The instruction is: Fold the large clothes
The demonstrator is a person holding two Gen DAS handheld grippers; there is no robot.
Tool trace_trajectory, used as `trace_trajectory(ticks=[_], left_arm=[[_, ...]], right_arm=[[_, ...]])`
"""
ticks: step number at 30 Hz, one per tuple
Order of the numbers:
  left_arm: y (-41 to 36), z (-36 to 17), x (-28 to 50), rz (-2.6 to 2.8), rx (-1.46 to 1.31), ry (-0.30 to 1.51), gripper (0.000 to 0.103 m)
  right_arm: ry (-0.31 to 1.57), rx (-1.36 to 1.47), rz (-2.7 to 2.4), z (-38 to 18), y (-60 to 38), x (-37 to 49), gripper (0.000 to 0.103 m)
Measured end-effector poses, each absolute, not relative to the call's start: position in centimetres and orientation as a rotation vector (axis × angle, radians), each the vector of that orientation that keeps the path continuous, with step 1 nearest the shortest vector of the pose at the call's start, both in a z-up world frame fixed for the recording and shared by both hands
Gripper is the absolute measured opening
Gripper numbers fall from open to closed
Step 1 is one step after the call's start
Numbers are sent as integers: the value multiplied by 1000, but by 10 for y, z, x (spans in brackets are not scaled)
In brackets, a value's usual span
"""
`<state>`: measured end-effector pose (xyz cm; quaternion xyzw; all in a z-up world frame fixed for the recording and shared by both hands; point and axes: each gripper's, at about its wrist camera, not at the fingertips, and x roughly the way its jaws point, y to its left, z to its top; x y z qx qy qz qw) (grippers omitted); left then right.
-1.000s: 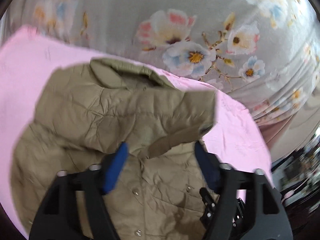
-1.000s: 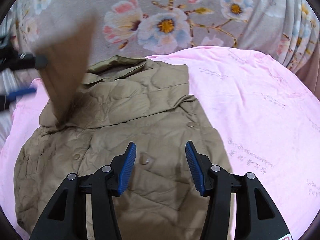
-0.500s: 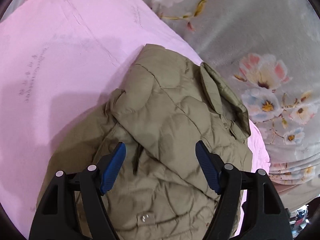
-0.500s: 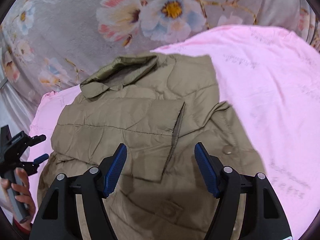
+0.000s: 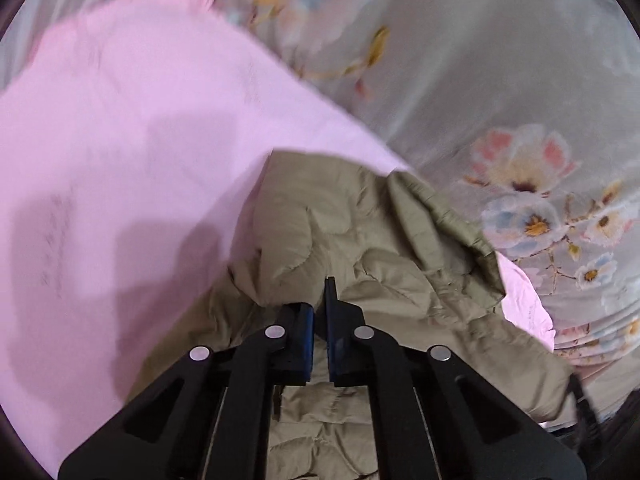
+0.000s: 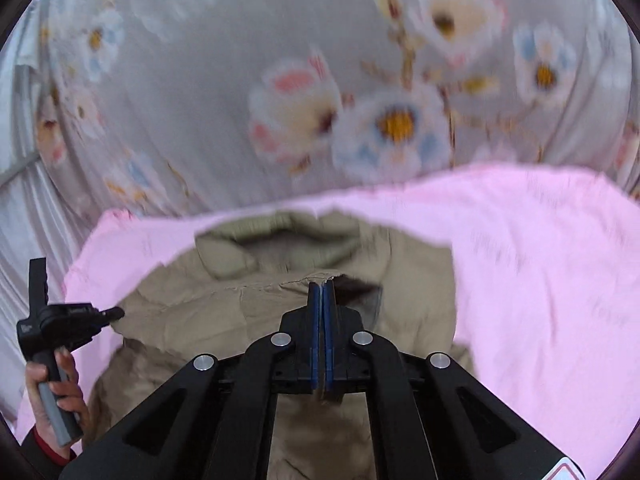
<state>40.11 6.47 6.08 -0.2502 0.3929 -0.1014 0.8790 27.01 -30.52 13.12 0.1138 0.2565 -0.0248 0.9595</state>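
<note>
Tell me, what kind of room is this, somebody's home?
Probably a bedroom at home. An olive quilted jacket lies on a pink sheet spread over grey floral bedding, which looks like a bed. A person's hand holds one gripping tool beside it.

An olive-khaki quilted jacket [image 5: 360, 240] [image 6: 280, 320] lies crumpled on a pink sheet [image 5: 120, 140], collar [image 6: 288, 236] toward the far edge (its outline blurred), a sleeve folded across the chest.

Pink sheet [image 5: 120, 128] covers the floral bed [image 6: 240, 60], olive jacket [image 5: 360, 240] atop.
</note>
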Motion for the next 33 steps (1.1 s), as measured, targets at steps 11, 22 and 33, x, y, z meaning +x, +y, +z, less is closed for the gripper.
trace_trajectory(ticks=[11, 22, 33], left_arm=[[21, 0, 398, -82, -208, 894, 3], [4, 1, 388, -23, -50, 857, 9], [-37, 46, 382, -130, -36, 840, 41]], right_arm=[[764, 130, -125, 16, -316, 307, 1], [854, 171, -87, -2, -320, 312, 9], [784, 170, 19, 37, -285, 317, 14]])
